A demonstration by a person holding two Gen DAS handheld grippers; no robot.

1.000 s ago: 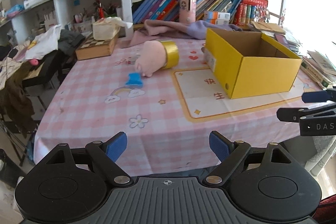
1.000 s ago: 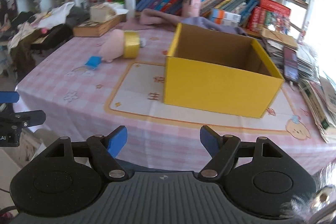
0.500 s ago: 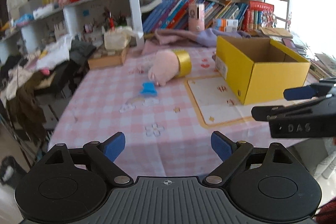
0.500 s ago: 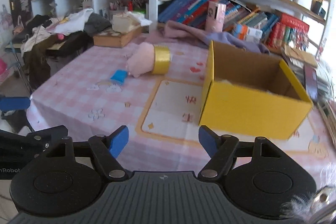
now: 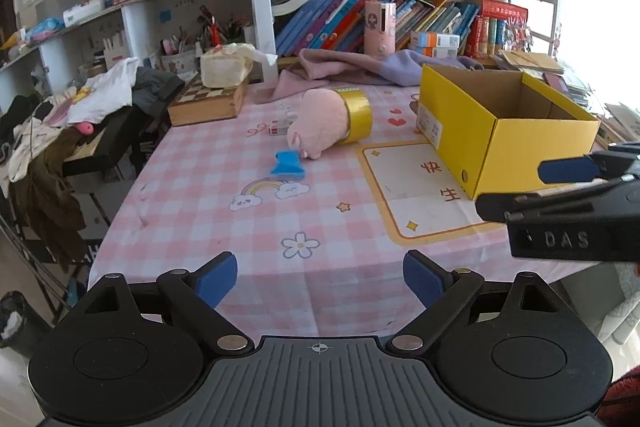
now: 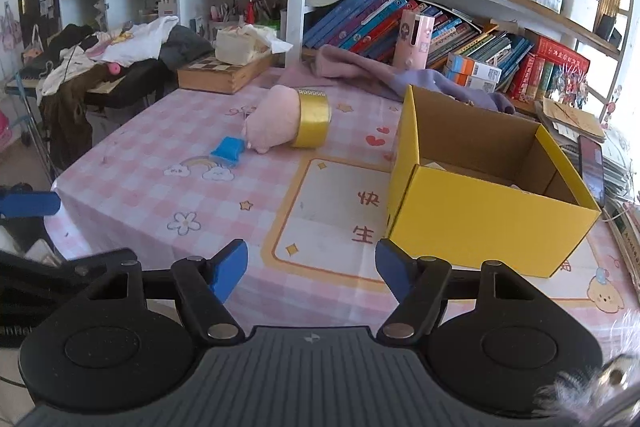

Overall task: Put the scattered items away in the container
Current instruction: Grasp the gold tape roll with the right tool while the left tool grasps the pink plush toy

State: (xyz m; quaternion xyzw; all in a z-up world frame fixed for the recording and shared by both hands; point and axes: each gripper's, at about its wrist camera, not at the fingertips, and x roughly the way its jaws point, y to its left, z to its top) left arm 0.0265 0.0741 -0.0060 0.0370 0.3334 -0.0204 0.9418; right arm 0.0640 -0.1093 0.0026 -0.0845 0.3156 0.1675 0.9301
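Both hover over the table's [image 5: 192,227] near edge: the left hand-held gripper [image 5: 320,277] spread wide and empty, the right hand-held gripper [image 6: 312,267] closing on nothing.

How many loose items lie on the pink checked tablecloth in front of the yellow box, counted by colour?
Pink: 1, plush toy
Gold: 1, tape roll
Blue: 1, small item
Total: 3
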